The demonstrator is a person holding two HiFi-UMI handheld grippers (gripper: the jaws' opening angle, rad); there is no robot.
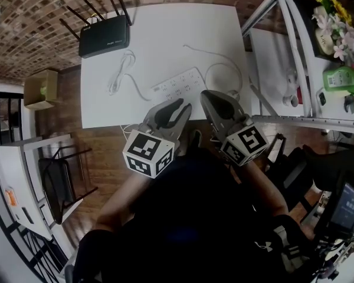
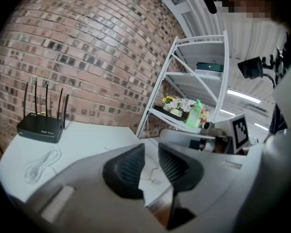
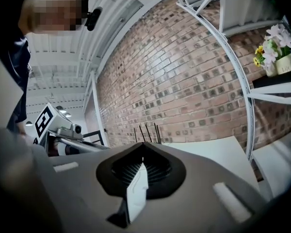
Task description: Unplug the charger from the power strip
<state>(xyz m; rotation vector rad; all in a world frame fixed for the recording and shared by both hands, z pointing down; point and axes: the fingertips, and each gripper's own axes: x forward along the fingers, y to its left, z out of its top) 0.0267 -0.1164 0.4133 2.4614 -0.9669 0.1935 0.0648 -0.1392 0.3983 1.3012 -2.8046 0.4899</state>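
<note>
Head view: both tongs over the near edge of the table (image 1: 165, 34), with the power strip (image 1: 180, 86) just beyond.
On the left gripper (image 1: 168, 112) the jaws stand apart with nothing between; the right gripper (image 1: 210, 96) is closed tight, empty. The power strip lies flat near that edge, a thin white cable (image 1: 224, 69) looping at its right end; the charger itself cannot be made out. A coiled cord (image 1: 121, 72) lies to its left, a black router (image 1: 104, 37) at the far left corner.

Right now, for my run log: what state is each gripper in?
Left gripper: open, nothing between its jaws.
Right gripper: closed, holding nothing.
</note>
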